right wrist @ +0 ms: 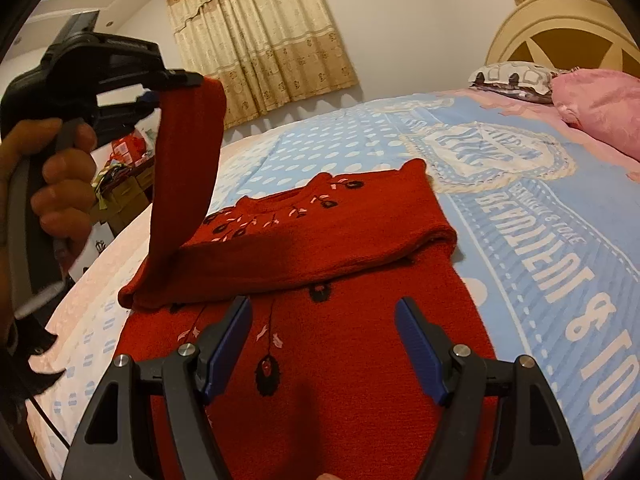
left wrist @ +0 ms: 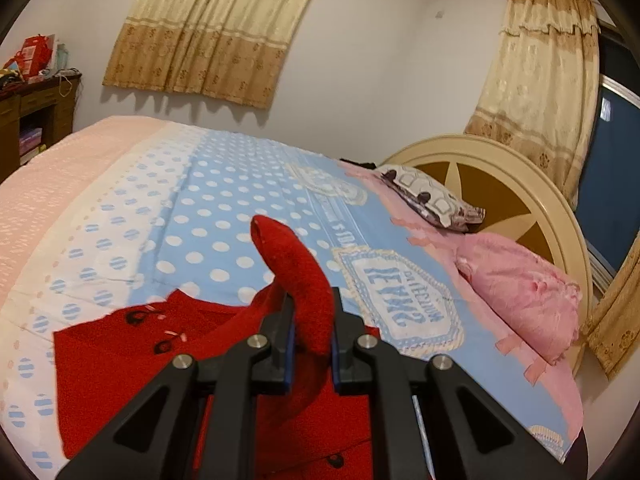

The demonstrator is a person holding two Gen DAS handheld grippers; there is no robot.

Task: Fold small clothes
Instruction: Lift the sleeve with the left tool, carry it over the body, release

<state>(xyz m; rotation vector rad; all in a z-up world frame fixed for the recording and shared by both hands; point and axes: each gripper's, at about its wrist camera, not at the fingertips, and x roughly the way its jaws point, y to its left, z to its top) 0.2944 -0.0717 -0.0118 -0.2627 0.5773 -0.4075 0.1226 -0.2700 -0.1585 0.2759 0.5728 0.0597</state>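
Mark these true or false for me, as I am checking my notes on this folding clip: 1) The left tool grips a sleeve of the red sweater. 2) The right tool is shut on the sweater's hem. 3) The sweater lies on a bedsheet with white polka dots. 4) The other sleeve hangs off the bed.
1) True. The left tool is shut on the red sweater's raised sleeve.
2) False. The right tool stands open above the sweater's body, gripping nothing.
3) True. It lies on the blue polka-dot bedsheet.
4) False. The other sleeve is folded across the sweater's chest.
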